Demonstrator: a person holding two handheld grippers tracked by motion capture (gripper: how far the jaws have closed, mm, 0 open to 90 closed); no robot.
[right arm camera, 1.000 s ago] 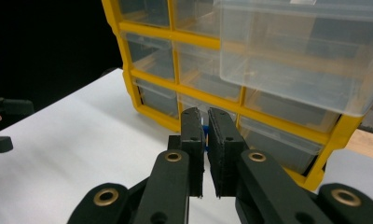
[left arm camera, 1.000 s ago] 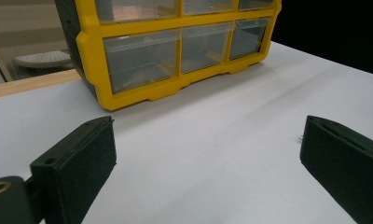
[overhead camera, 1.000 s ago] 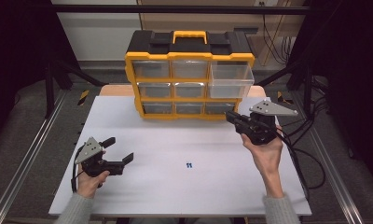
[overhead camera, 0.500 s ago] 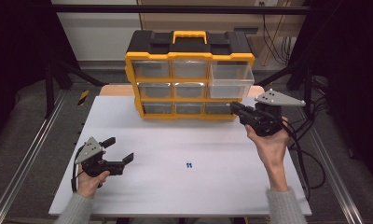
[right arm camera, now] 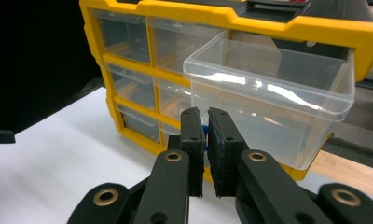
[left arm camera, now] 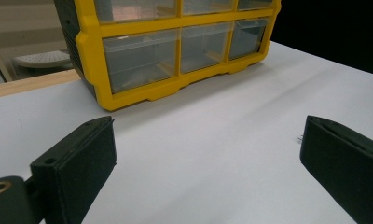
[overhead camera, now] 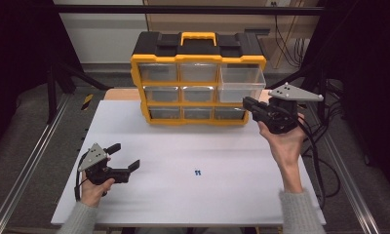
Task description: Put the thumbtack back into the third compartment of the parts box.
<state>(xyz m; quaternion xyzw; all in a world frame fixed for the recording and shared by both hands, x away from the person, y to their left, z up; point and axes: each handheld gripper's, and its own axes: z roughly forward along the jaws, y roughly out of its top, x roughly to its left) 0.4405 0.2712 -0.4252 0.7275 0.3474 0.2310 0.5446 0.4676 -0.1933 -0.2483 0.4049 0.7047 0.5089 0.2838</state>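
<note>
From the high view, my right gripper (overhead camera: 247,103) is raised in front of the yellow organiser (overhead camera: 198,78) at the far edge of the white tabletop (overhead camera: 193,204), its jaws closed and pointing at the pulled-out clear drawer (overhead camera: 242,84) in the top right corner; a second small blue piece (overhead camera: 197,172) lies alone in the middle of the tabletop. My left gripper (overhead camera: 127,165) rests low at the near left, well apart from everything. In the left gripper view, those jaws stand wide apart with nothing between them, the organiser's bottom row of drawers beyond. In the right gripper view, my jaws are nearly together and pinch a tiny blue part (right arm camera: 205,137), just below and in front of the open drawer's rim. I judge the part light, hard and easily lost: a pinch at its middle is all it needs, and it could slip or flick away on release. The drawer looks thin, stiff plastic, so I should stay clear of its wall.
</note>
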